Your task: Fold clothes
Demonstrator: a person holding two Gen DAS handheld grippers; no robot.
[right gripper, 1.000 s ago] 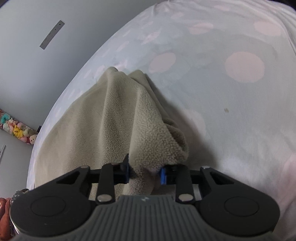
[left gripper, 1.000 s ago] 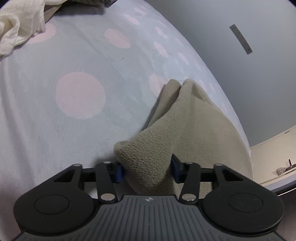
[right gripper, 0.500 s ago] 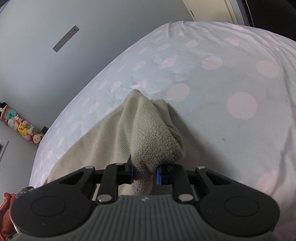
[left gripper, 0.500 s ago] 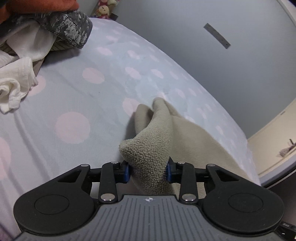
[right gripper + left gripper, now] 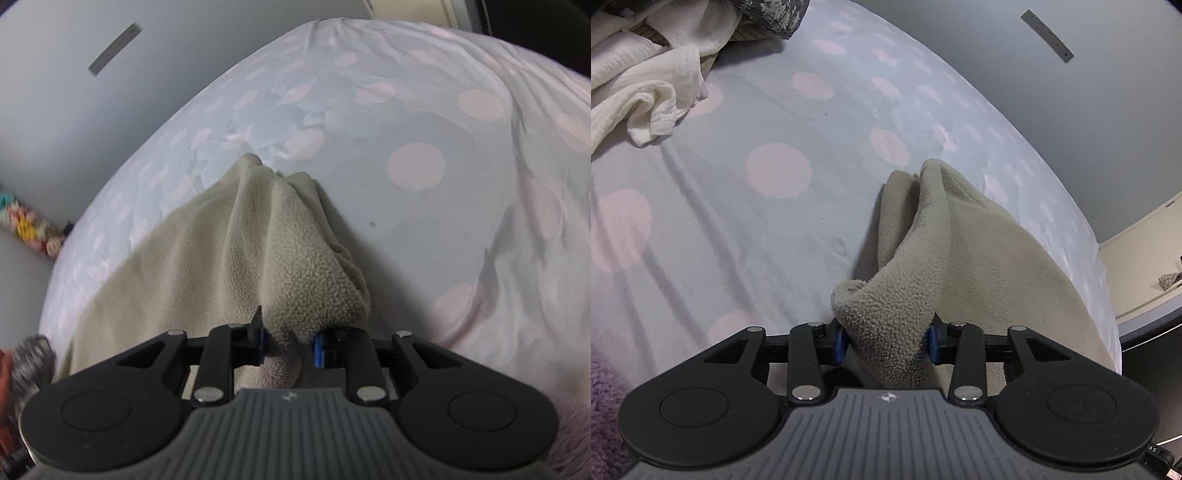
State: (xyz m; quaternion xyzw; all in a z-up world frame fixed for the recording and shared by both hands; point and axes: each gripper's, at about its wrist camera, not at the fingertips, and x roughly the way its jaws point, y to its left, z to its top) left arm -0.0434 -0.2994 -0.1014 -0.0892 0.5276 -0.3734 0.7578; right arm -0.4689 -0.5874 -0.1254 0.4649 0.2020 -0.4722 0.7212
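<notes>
**Both grippers pinching the fleece, garment lifted off the bed**

Left gripper (image 5: 886,341): black two-finger unit with blue pads. A bunched corner of the beige fleece garment (image 5: 960,251) sits between the pads, and both pads press into the pile. The gap is moderate, filled by thick cloth. The jaws have just been opening a little, with the fleece between them and the pads in contact. The gripper points down at an angle toward the bed.

Right gripper (image 5: 288,341): same build. It clamps another bunched corner of the same beige fleece garment (image 5: 236,258); the gap is narrower than on the left. Its jaws have also just been opening slightly, with cloth pinched between the pads. A small rolled hem hangs off the right pad side.

The garment hangs from both grips in a tent shape. Its far end comes to a folded peak resting on the pale blue bedsheet with pink polka dots (image 5: 746,229), roughly mid-bed. Its lower part drapes toward the near edge of the bed between the two grippers. In the right wrist view, a wide flat panel spreads to the left across the pale blue bedsheet (image 5: 424,206).

Other items: crumpled white cotton cloth (image 5: 646,85) top left in the left wrist view, well apart from the fleece. Beside it, a dark grey camouflage-print garment (image 5: 768,14) at the top edge.
</notes>
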